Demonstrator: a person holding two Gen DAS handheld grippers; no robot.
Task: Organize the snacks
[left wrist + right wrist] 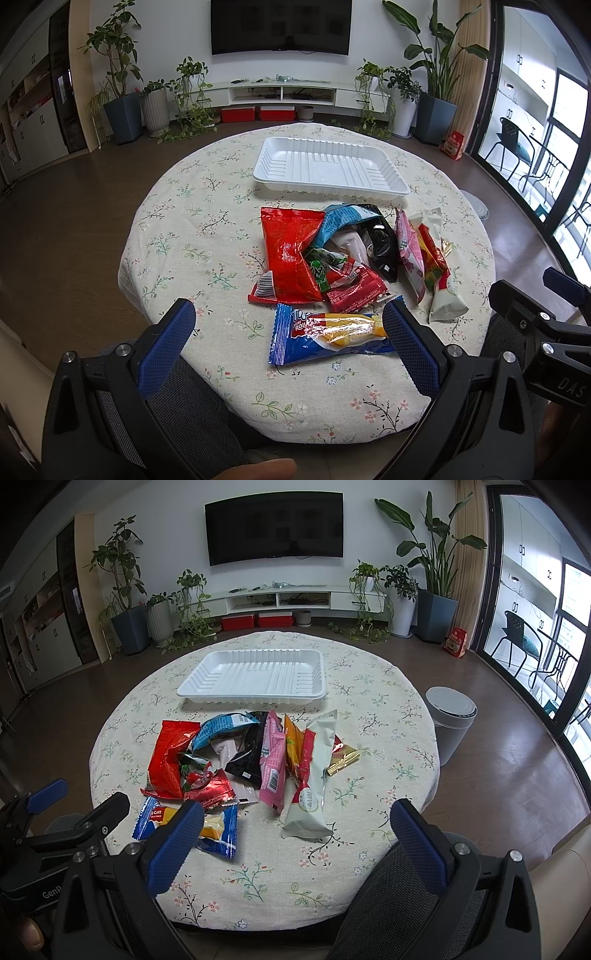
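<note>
A pile of snack packets lies mid-table: a big red bag, a black packet, a pink packet, a white-and-red stick pack and a blue cake-roll packet nearest me. An empty white tray sits behind the pile. My left gripper is open and empty, just above the blue packet. My right gripper is open and empty, near the stick pack's front end.
The round table wears a floral cloth. A white bin stands on the floor to the right. Potted plants, a TV unit and glass doors line the room. A grey chair is below me.
</note>
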